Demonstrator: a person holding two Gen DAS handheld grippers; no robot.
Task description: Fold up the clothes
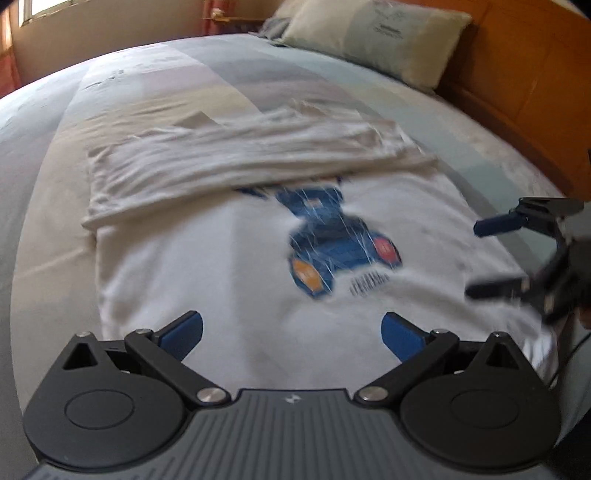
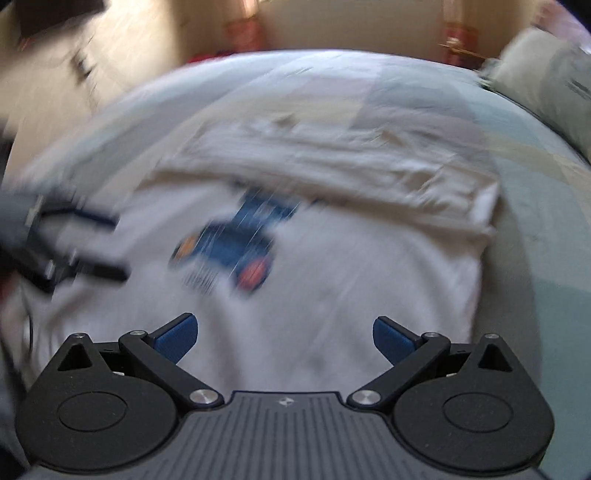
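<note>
A white T-shirt (image 1: 207, 273) with a blue car print (image 1: 332, 243) lies flat on the bed, its far part folded over into a wrinkled band (image 1: 236, 162). My left gripper (image 1: 291, 332) hovers open over the shirt's near edge, nothing between its blue pads. My right gripper (image 1: 476, 258) shows at the right of the left wrist view, open above the shirt's right side. In the right wrist view, my right gripper (image 2: 284, 334) is open over the same shirt (image 2: 332, 280), and the left gripper (image 2: 118, 247) appears blurred at the left, open.
The bed (image 1: 48, 155) has a pastel patchwork cover. A pale pillow (image 1: 373, 33) rests against the wooden headboard (image 1: 532, 85) at the far right. A window (image 1: 40, 9) and curtains stand beyond the bed. Both views are motion-blurred.
</note>
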